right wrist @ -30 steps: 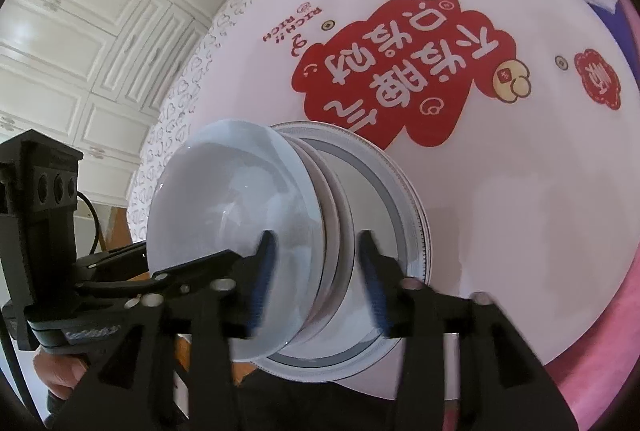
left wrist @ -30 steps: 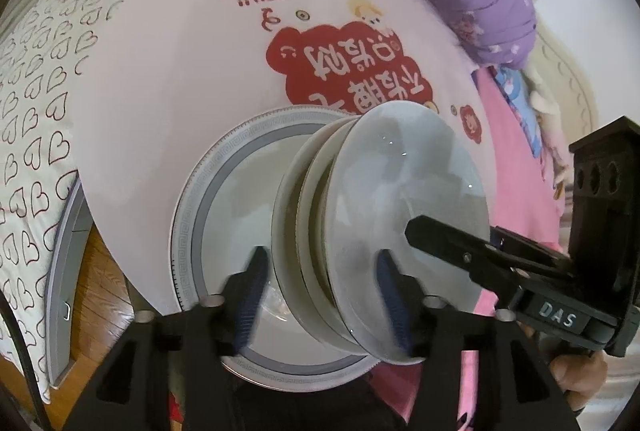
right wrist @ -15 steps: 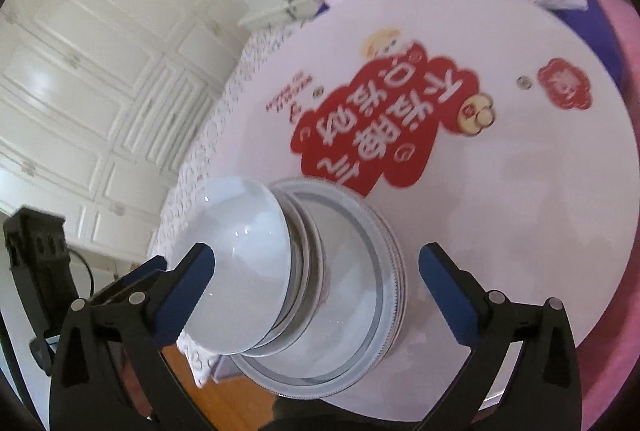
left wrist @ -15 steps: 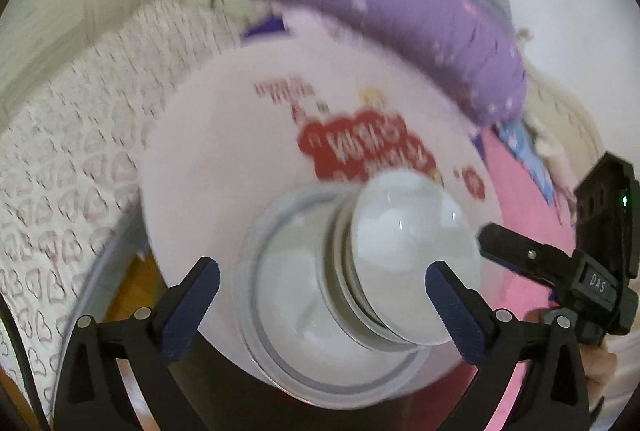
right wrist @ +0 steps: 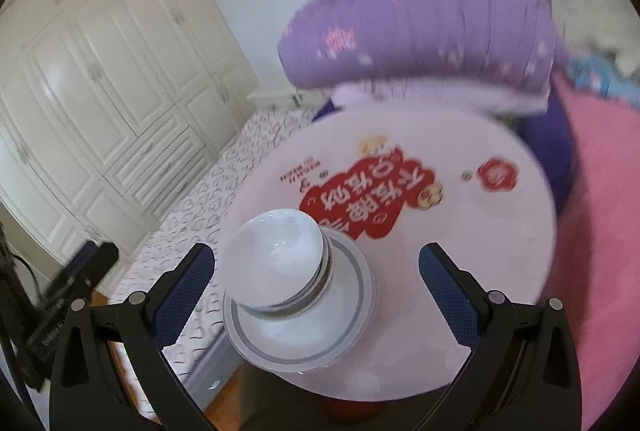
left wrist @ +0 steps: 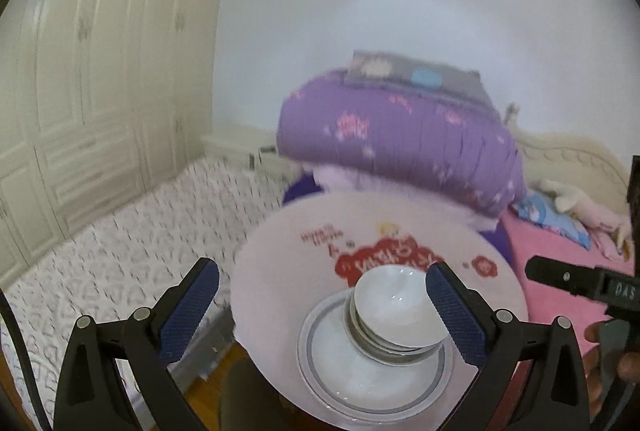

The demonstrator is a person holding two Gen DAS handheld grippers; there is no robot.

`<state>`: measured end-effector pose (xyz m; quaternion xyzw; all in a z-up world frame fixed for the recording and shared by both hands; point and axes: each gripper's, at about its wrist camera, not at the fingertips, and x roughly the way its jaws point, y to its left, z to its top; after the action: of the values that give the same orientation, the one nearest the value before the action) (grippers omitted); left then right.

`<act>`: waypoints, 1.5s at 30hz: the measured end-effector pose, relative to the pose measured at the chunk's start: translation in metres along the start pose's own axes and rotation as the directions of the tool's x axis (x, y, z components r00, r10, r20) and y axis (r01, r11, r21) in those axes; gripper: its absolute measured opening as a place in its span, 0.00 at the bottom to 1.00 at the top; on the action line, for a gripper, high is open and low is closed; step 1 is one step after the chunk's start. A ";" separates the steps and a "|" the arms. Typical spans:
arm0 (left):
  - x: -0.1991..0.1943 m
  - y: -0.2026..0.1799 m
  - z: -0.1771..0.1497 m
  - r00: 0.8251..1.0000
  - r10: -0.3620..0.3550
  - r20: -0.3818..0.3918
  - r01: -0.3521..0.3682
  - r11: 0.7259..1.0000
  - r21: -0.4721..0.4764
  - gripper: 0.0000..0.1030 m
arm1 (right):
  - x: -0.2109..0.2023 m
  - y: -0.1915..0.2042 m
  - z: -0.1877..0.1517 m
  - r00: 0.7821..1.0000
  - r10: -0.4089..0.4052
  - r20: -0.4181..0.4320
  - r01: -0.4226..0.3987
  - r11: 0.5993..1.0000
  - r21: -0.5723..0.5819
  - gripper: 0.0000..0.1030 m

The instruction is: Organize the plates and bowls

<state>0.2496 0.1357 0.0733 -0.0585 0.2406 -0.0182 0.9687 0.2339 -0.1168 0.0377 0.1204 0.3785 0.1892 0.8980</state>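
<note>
A stack of white bowls (left wrist: pixel 394 313) sits on a large grey-rimmed plate (left wrist: pixel 344 371), near the front edge of a round white table (left wrist: pixel 280 271) with a red printed logo. The same bowls (right wrist: pixel 274 263) and plate (right wrist: pixel 352 311) show in the right wrist view. My left gripper (left wrist: pixel 320 305) is wide open and empty, held back above the stack. My right gripper (right wrist: pixel 316 285) is wide open and empty, also well above it. The right gripper's black body (left wrist: pixel 580 283) shows at the right edge of the left wrist view.
A bed with heart-print sheets (left wrist: pixel 120 251) lies left of the table. A folded purple quilt (left wrist: pixel 400 143) and pink bedding (right wrist: pixel 600 231) lie behind and right. White wardrobe doors (right wrist: pixel 100 91) line the left wall. Wooden floor (left wrist: pixel 208 399) shows below the table edge.
Both grippers opened wide, let go of the bowl stack and pulled back and up. The bowls and plate stayed in place on the table.
</note>
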 end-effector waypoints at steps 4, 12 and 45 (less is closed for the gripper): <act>-0.049 -0.016 -0.020 0.997 0.018 0.074 -0.021 0.999 0.035 0.99 | -0.034 0.018 -0.019 0.993 -0.072 0.089 0.079 0.994 -0.079 1.00; -0.113 -0.024 -0.078 0.993 -0.033 0.111 0.033 0.999 0.006 0.99 | -0.079 0.035 -0.070 0.967 -0.160 0.197 0.187 0.974 -0.128 1.00; -0.185 -0.037 -0.130 0.992 0.044 0.120 -0.051 0.997 0.051 0.99 | -0.100 0.054 -0.137 0.943 -0.205 0.264 0.247 0.959 -0.138 1.00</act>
<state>0.0254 0.0974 0.0497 -0.0277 0.1835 0.0018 0.9826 0.0573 -0.1015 0.0263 0.0221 0.2576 0.0997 0.9608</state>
